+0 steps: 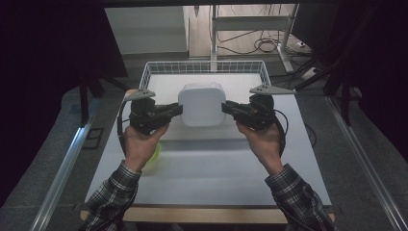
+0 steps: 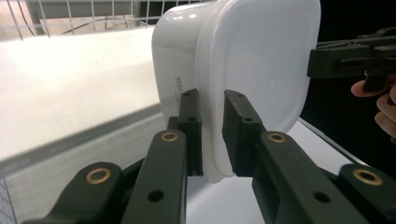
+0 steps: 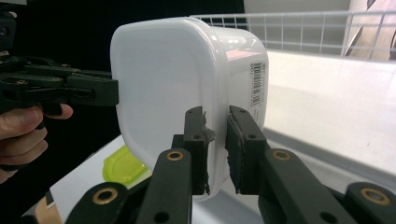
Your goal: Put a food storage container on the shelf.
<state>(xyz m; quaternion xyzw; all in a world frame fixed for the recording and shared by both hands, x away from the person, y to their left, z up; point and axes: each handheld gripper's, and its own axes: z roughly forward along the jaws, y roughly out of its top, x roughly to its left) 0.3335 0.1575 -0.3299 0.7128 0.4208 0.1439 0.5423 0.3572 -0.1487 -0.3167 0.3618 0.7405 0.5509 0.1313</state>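
A white rounded-square plastic container hangs in the air above the table, held from both sides. My left gripper is shut on the rim at its left edge, and the left gripper view shows that rim pinched between the black jaws. My right gripper is shut on the rim at the opposite edge, seen pinched in the right gripper view. The container is turned on its side, with a barcode label on its wall.
A white wire basket stands at the back of the white table. A yellow-green lid lies on the table under my left hand, and the same lid appears in the right gripper view. Dark floor and metal rails flank the table.
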